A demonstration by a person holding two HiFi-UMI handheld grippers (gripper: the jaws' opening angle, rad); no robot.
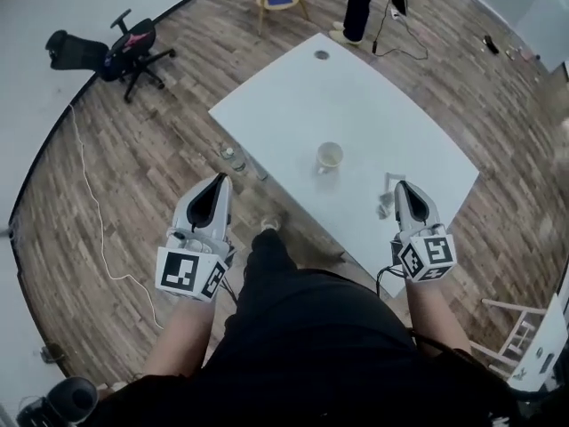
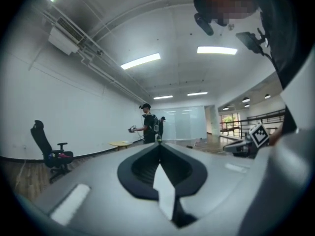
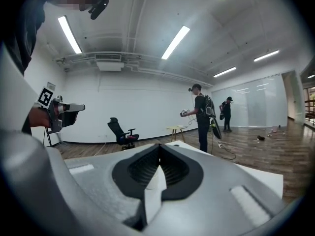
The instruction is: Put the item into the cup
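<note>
A pale cup (image 1: pixel 329 157) stands upright on the white table (image 1: pixel 293 105). A small, blurred whitish item (image 1: pixel 384 205) lies just beside the right gripper (image 1: pixel 401 187). That one and the left gripper (image 1: pixel 217 181) are both clenched, empty.

The cup (image 1: pixel 329 157) is a small pale, cream-ish one, standing upright with its open mouth up, about mid counter (image 1: pixel 293 105) and all by itself. The item (image 1: pixel 385 205) is a little whitish thing near the counter's near edge, off to the cup's right and apart from it. It's too blurry to tell what it is.
</note>
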